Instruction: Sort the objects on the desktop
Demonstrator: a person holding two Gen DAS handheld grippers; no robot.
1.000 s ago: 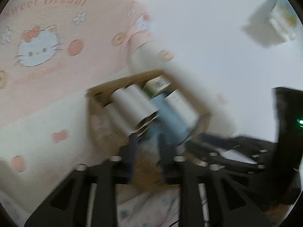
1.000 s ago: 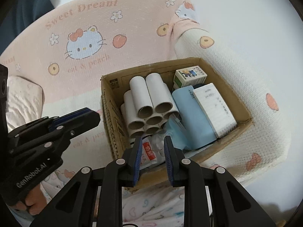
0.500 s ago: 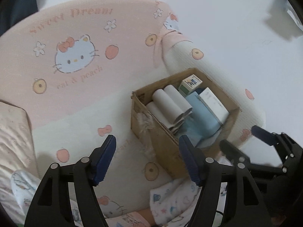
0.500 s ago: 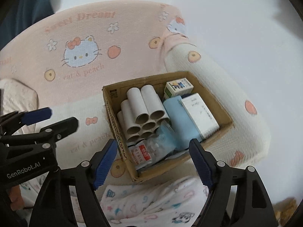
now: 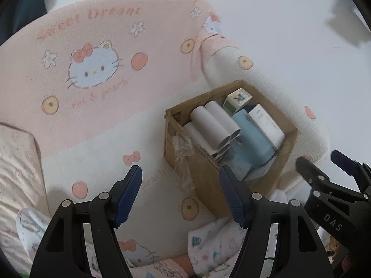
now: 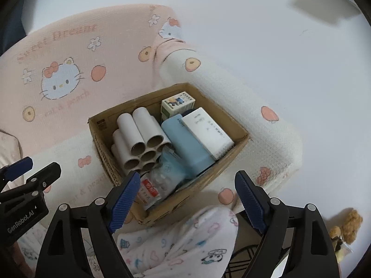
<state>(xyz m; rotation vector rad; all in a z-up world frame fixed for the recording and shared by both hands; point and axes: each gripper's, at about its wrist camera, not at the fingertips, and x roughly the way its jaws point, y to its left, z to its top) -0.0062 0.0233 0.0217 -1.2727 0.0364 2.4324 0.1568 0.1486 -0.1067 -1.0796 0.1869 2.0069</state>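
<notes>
A brown cardboard box (image 6: 241, 139) (image 5: 204, 176) sits on a pink and white Hello Kitty sofa (image 6: 69, 58). It holds several white paper tubes (image 6: 143, 139), a light blue pack (image 6: 187, 143), a white box (image 6: 206, 132), a small printed carton (image 6: 177, 103) and a clear bag with a red label (image 6: 150, 188). My right gripper (image 6: 187, 194) is open and empty above the box's near edge. My left gripper (image 5: 180, 195) is open and empty, left of the box. Each gripper shows in the other's view.
A lap in white patterned pyjamas (image 6: 185, 236) lies below the box. The sofa's white armrest (image 6: 243, 106) runs behind and right of the box. A cushion (image 5: 16, 162) lies at the left. A brown plush toy (image 6: 350, 220) sits on the floor at the right.
Both grippers have opened from nearly shut and pulled back up and away from the box. The left gripper has swung left, off the box.
</notes>
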